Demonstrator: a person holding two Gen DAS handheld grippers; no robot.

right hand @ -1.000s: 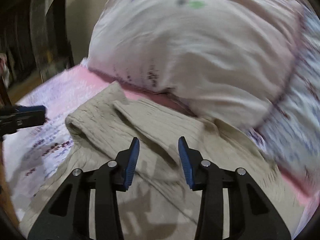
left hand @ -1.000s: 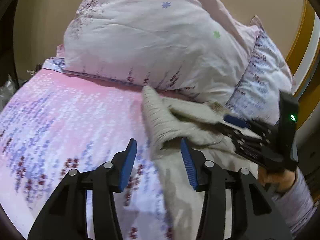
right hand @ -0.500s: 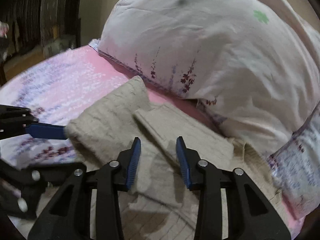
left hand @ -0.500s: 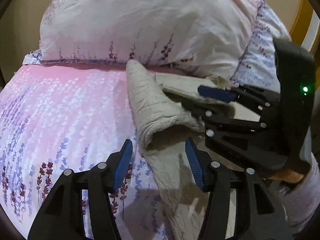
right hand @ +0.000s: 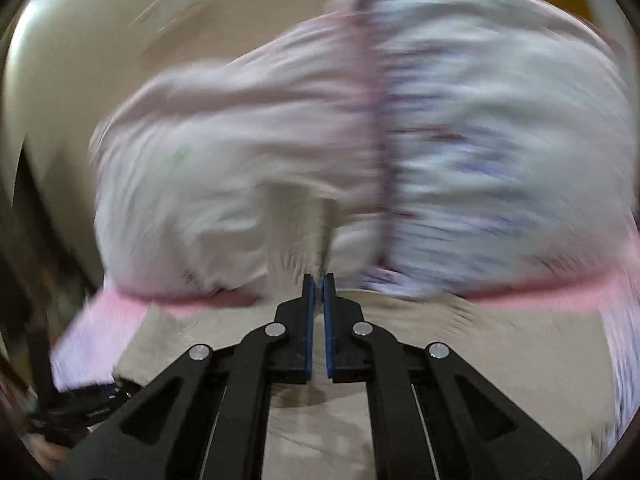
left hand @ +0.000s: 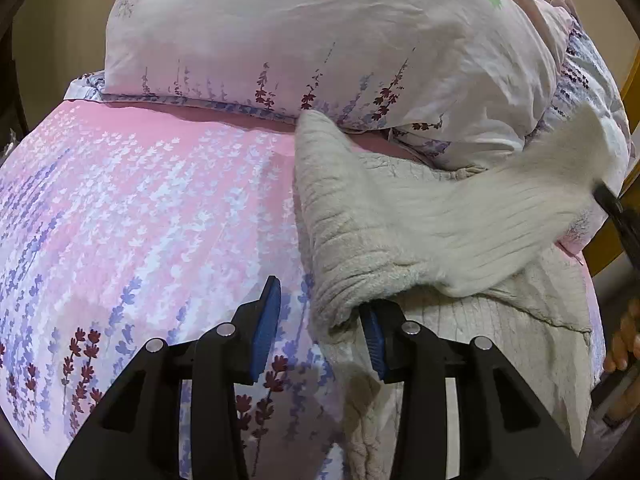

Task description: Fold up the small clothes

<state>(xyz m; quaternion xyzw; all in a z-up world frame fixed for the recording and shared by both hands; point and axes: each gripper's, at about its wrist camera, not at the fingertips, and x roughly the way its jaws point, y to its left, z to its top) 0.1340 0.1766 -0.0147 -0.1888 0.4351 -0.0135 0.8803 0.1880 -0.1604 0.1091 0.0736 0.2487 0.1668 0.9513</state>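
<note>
Beige knit garment (left hand: 384,232) on floral bed sheet (left hand: 160,216); no legible writing.
Left hand-held gripper (left hand: 320,324) apart at fold; right hand-held gripper (right hand: 319,280) clamped on garment, pillow (left hand: 320,40) behind, blurred.

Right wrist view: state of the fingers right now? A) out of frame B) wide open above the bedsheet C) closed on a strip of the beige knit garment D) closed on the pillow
C: the right gripper has its blue fingers nearly touching, with a blurred strip of the beige knit garment pinched at their tips and rising from them; the left wrist view shows that part pulled up to the right.
</note>
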